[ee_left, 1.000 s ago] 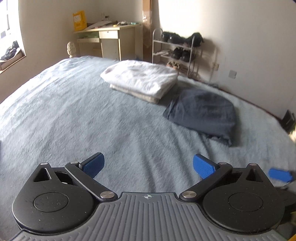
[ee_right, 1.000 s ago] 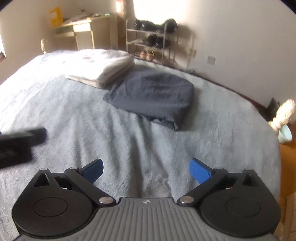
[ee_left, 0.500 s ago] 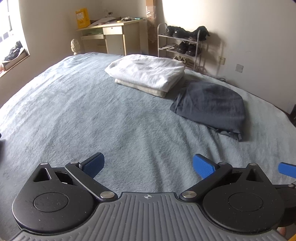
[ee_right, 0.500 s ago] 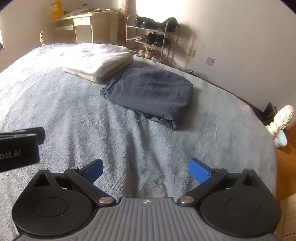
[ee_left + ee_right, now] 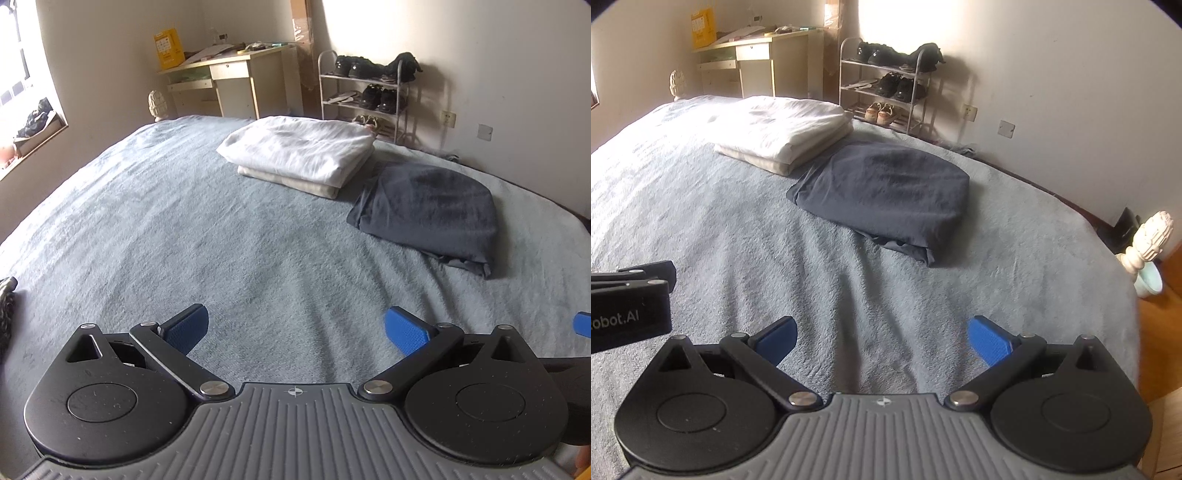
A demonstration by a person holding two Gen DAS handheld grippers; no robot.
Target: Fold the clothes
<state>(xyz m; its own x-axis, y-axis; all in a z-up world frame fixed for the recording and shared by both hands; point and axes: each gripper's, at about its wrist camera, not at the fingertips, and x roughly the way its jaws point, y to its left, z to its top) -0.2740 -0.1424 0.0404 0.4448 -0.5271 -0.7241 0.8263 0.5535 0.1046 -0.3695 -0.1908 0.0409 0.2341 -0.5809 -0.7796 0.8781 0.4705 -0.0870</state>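
A folded dark grey garment [image 5: 428, 214] [image 5: 886, 192] lies on the blue-grey bed cover [image 5: 184, 229] [image 5: 701, 221], far right of centre. Beside it, further back, sits a stack of folded white and cream clothes [image 5: 299, 155] [image 5: 779, 129]. My left gripper [image 5: 295, 330] hovers open over bare cover, well short of both piles, nothing between its blue pads. My right gripper [image 5: 881, 338] is also open and empty, in front of the dark garment. The left gripper's black body [image 5: 628, 299] shows at the left edge of the right wrist view.
A desk [image 5: 236, 81] with a yellow box [image 5: 168, 48] and a shoe rack [image 5: 365, 96] stand against the far wall. A white bedpost finial [image 5: 1148, 236] marks the bed's right corner, with wooden floor [image 5: 1160, 332] beyond. A dark patterned item [image 5: 5, 306] lies at the left edge.
Both grippers have pulled back and tilted up slightly, so the folded piles sit lower and farther in view. Jaws stayed open throughout.
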